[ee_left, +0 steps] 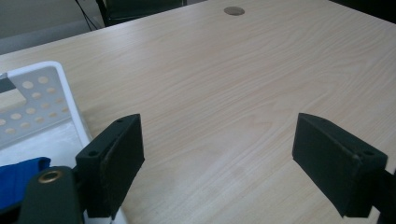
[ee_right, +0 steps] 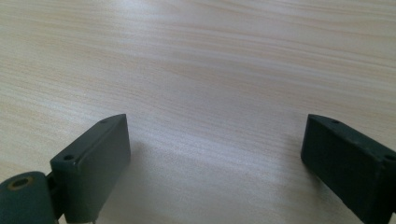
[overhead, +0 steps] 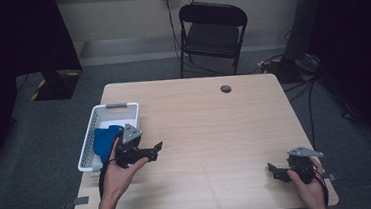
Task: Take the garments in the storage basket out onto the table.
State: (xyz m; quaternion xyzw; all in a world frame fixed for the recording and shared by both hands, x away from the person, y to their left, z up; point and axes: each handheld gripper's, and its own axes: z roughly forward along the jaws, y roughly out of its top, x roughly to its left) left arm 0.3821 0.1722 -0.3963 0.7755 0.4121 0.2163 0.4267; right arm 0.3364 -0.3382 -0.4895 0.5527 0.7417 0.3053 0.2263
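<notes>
A white perforated basket (overhead: 89, 131) sits at the table's left edge with a blue cloth (overhead: 105, 139) inside it. My left gripper (overhead: 158, 146) hovers just right of the basket, pointing right over the bare wood, its jaws wide apart with nothing between them. In the left gripper view the basket's wall (ee_left: 32, 100) and a corner of the blue cloth (ee_left: 18, 179) lie to the left of the left gripper (ee_left: 233, 163). My right gripper (overhead: 273, 170) rests near the table's front right corner, pointing left. Its own view has the right gripper (ee_right: 219, 158) open over bare wood.
The light wooden table (overhead: 211, 132) has a round cable hole (overhead: 226, 89) near its far edge. A black folding chair (overhead: 211, 32) stands behind the table. Dark equipment and cables lie on the floor at the right (overhead: 291, 68).
</notes>
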